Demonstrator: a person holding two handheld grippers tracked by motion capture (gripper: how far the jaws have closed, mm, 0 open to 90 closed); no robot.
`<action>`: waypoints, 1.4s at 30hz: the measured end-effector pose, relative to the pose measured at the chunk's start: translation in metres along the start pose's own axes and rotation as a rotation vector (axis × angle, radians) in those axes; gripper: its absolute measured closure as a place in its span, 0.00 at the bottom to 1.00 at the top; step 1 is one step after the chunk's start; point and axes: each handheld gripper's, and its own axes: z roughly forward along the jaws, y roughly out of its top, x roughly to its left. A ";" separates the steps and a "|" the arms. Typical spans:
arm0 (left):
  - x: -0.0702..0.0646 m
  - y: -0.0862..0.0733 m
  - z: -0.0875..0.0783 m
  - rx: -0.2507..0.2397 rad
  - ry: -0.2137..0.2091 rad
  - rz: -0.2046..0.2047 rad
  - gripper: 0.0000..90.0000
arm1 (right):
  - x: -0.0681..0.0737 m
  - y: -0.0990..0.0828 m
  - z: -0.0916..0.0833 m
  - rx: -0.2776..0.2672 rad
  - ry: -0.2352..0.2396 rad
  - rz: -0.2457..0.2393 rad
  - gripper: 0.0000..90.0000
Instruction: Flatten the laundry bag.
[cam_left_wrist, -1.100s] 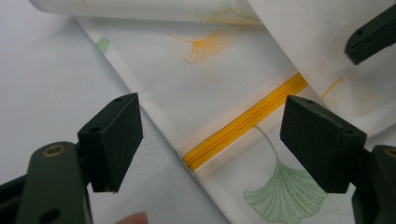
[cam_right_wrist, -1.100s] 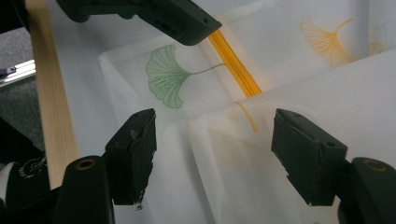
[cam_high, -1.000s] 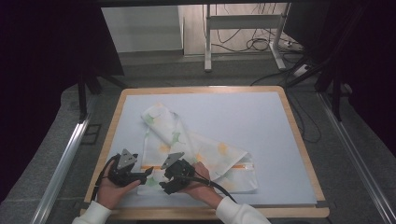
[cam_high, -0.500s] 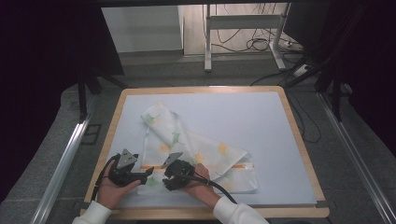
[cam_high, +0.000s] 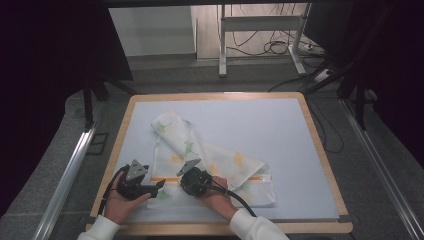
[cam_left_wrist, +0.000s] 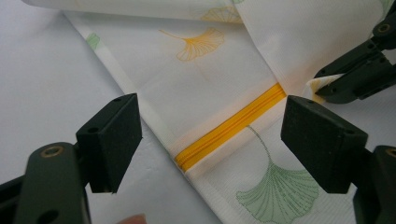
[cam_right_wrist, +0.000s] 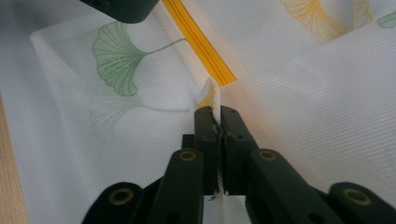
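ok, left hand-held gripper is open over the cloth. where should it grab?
Probably the cloth's long edge where the yellow stripe ends, coming in from the bare mat side. That edge lies flat and free between the open left hand-held gripper; the right hand-held gripper already pinches a folded corner.

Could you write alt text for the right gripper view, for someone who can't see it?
The right gripper, jaws shut, pinches a corner of white cloth printed with green and yellow leaves. A yellow stripe runs across the cloth just beyond it.
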 end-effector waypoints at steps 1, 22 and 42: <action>0.000 0.000 0.000 0.000 0.000 0.000 0.23 | 0.000 0.000 0.000 0.000 0.000 0.000 0.97; -0.004 0.000 0.003 0.006 0.006 0.011 0.23 | -0.013 0.004 -0.029 -0.100 -0.007 0.005 0.98; -0.003 0.000 0.003 0.009 0.010 0.018 0.23 | -0.030 0.003 -0.059 -0.163 0.004 0.034 0.98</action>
